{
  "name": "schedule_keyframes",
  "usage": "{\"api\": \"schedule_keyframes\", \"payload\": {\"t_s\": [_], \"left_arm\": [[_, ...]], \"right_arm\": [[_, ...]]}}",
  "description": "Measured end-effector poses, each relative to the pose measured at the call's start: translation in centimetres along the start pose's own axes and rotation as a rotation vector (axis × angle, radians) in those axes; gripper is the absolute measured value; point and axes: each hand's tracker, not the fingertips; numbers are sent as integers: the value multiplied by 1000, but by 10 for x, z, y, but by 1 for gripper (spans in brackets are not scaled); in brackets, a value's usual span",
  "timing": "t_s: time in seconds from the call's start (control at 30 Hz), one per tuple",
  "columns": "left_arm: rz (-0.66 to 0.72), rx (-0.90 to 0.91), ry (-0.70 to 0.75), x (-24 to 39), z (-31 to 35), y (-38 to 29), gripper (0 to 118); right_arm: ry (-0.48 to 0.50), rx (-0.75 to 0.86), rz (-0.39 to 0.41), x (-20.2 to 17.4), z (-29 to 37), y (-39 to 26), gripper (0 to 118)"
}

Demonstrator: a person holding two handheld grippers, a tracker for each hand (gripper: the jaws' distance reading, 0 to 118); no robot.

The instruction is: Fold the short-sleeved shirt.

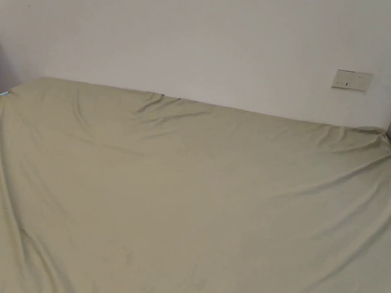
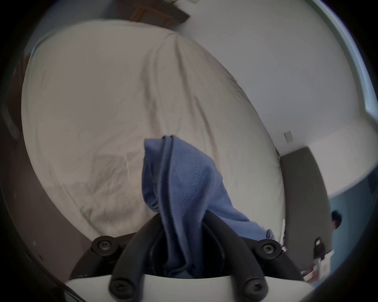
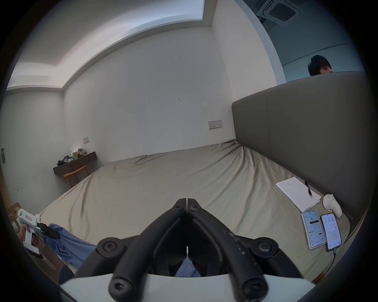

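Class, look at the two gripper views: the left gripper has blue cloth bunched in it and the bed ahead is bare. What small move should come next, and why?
Probably carry the blue shirt forward onto the bed sheet and lay it flat. The left gripper holds it bunched, the right gripper is shut with nothing in it, and no folding can start until the shirt is spread.

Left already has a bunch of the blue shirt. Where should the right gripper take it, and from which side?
Best guess: the loose shirt fabric lying on the bed just beyond the left gripper. Come from above, jaws across a raised fold, since the cloth lies crumpled rather than flat. The right gripper is shut and empty, so open it first. Which part of the shirt that is cannot be told.
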Motion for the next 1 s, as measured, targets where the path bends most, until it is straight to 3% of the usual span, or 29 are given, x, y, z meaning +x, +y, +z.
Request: {"api": "schedule_keyframes", "payload": {"t_s": [0.2, 0.3, 0.47, 0.5, 0.53, 0.57, 0.6, 0.63, 0.73, 0.83, 0.93, 1.0], "left_arm": [[-305, -49, -81, 103, 2, -45, 8], [-377, -151, -183, 151, -37, -71, 8], [-561, -241, -8, 193, -121, -125, 10], [-586, -240, 37, 210, -135, -140, 19], [-603, -239, 51, 213, -147, -150, 39], [-599, -245, 26, 213, -154, -155, 73], [-598, -264, 8, 213, -158, -154, 89], [-566, -281, -18, 221, -152, -161, 96], [-503, -226, -117, 221, -126, -140, 81], [-506, -79, -75, 217, -104, -122, 5], [-591, 18, 118, 210, -113, -131, 1], [-655, -87, 158, 207, -128, -142, 1]], "right_arm": [[31, -1, -6, 0, 0, -5, 1], [44, 14, -5, 3, 8, -5, 1], [23, 42, -2, 15, 24, -5, 1], [14, 42, -3, 18, 26, -5, 1], [6, 41, -5, 20, 28, -5, 1], [-2, 41, -10, 23, 30, -6, 1], [-9, 40, -17, 27, 31, -6, 1], [-15, 39, -23, 30, 33, -6, 1], [-28, 39, -36, 36, 36, -8, 1], [-27, 34, -48, 38, 35, -9, 1], [-22, 31, -59, 38, 33, -13, 1], [-12, 25, -64, 37, 32, -15, 1]]}}
